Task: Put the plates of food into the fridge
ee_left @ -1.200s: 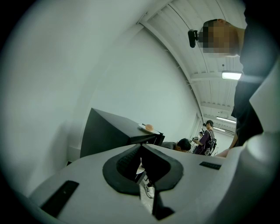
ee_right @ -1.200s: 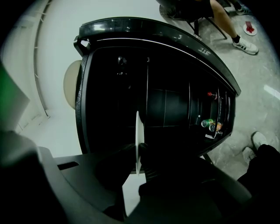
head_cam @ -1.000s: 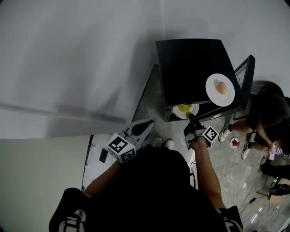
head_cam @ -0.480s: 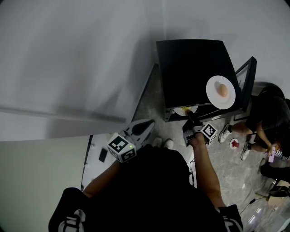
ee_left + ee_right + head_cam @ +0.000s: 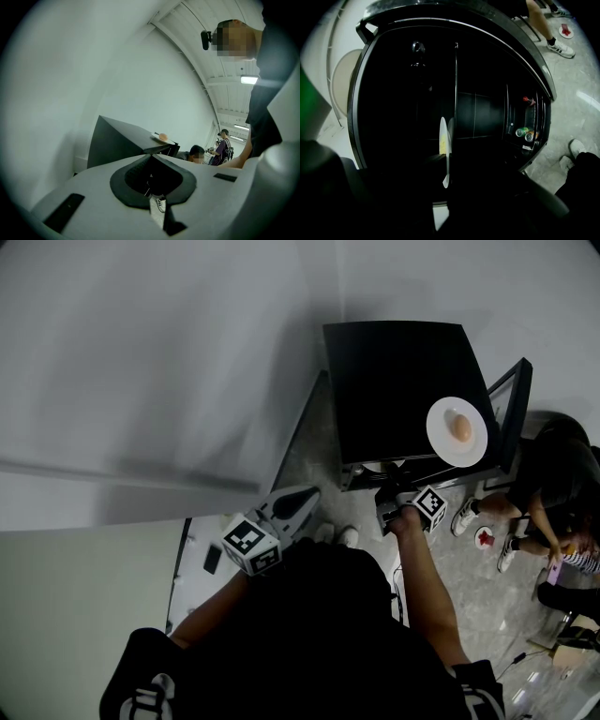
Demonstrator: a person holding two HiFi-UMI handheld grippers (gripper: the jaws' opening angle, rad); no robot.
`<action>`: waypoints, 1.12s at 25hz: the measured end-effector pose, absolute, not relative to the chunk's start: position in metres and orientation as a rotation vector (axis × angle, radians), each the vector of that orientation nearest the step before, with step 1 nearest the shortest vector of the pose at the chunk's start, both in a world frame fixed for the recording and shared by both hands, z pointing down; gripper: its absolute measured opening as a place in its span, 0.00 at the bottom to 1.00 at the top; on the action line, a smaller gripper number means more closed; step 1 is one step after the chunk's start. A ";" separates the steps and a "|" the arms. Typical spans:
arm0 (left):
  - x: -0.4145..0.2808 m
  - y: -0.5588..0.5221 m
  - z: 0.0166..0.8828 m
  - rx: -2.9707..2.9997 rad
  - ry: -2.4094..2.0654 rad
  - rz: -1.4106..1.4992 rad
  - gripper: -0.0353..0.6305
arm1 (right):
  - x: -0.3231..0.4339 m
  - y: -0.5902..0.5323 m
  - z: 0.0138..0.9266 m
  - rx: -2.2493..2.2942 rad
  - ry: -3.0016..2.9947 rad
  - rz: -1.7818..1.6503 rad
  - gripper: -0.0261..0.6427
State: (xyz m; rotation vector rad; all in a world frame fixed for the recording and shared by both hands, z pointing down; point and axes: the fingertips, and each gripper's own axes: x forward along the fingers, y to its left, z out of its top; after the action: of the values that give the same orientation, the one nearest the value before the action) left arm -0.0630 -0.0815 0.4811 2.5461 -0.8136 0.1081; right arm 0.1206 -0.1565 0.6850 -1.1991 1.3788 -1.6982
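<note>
- Right hand-held gripper (image 5: 392, 495) (image 5: 445, 183) reaches into the open black fridge (image 5: 394, 381). Its jaws are clamped on the near rim of a white plate of yellow food (image 5: 444, 140). The interior is very dark, so the grip is read mainly from the plate's edge running down between the jaws.
- That plate shows as a thin edge inside the fridge's main compartment. Whether it rests on a shelf cannot be told.
- Left hand-held gripper (image 5: 312, 494) (image 5: 150, 157) is held well apart from the fridge, jaws closed together with nothing between them.
- A second plate (image 5: 457, 430) (image 5: 161, 138), carrying one round tan item, sits on top of the fridge near its front right corner.
- The fridge door (image 5: 511, 409) stands open at the right, with cans (image 5: 525, 133) in its shelf.
</note>
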 end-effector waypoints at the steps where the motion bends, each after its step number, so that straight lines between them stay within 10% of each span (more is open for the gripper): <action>1: -0.063 -0.081 0.481 2.546 -0.813 0.109 0.09 | 0.121 -0.158 0.686 -1.203 1.377 -1.699 0.09; 15: -0.064 -0.076 0.481 2.536 -0.824 0.099 0.09 | 0.116 -0.165 0.681 -1.218 1.350 -1.670 0.10; 21: -0.064 -0.072 0.476 2.552 -0.807 0.078 0.09 | 0.117 -0.153 0.675 -1.272 1.459 -1.636 0.26; 28: -0.060 -0.068 0.477 2.556 -0.775 0.063 0.09 | 0.122 -0.128 0.659 -1.415 1.669 -1.511 0.10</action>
State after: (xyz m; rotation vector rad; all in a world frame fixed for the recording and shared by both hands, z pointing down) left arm -0.0597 -0.0676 0.4771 2.5558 -0.7747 0.0631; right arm 0.1217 -0.1278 0.6585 -1.4150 1.6691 -1.5110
